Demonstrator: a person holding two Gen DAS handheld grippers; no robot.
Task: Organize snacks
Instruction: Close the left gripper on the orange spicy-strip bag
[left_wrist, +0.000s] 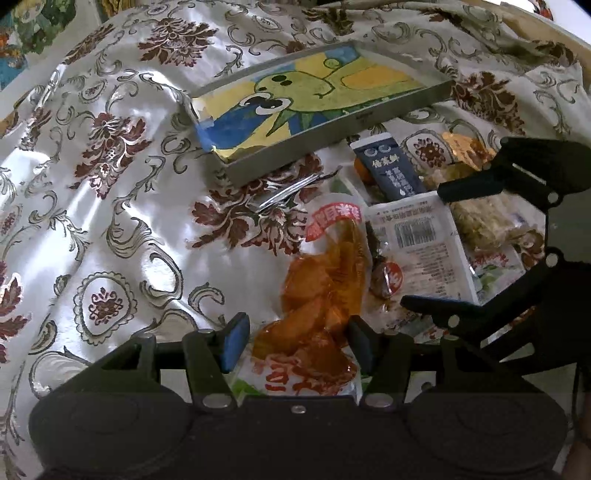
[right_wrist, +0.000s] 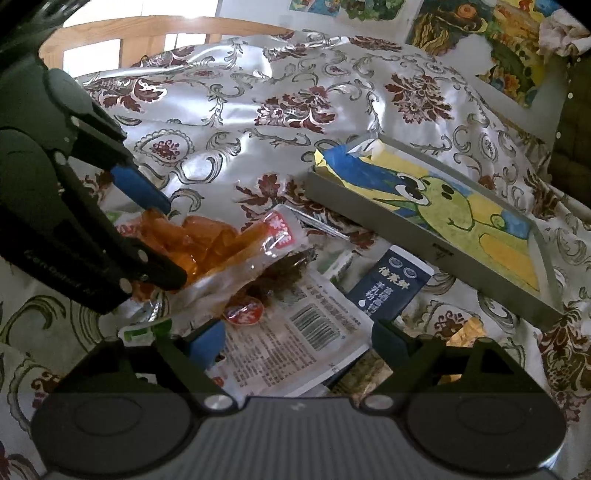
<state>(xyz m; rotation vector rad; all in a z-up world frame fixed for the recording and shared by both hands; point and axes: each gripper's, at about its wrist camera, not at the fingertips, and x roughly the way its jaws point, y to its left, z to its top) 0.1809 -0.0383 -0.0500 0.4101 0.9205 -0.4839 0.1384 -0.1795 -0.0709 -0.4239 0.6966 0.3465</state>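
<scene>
Between your left gripper (left_wrist: 295, 343) pads sits the clamped orange snack bag (left_wrist: 325, 280), its red label unreadable, while your right gripper (right_wrist: 299, 343) gapes over a barcoded packet (right_wrist: 295, 332).

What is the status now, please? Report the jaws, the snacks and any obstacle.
Left gripper astride orange snack bag, grip unclear. Right gripper open over white packet. Tray empty. Nothing blocking.

A glossy satin-like tablecloth (left_wrist: 110, 229) with woven floral pattern lies crumpled. At twelve o'clock, the tray (left_wrist: 332, 129) has matt grey metal walls. The orange snack packet (left_wrist: 325, 280) is clear, shiny plastic; the white packet (right_wrist: 295, 332) looks smooth and printed.
</scene>
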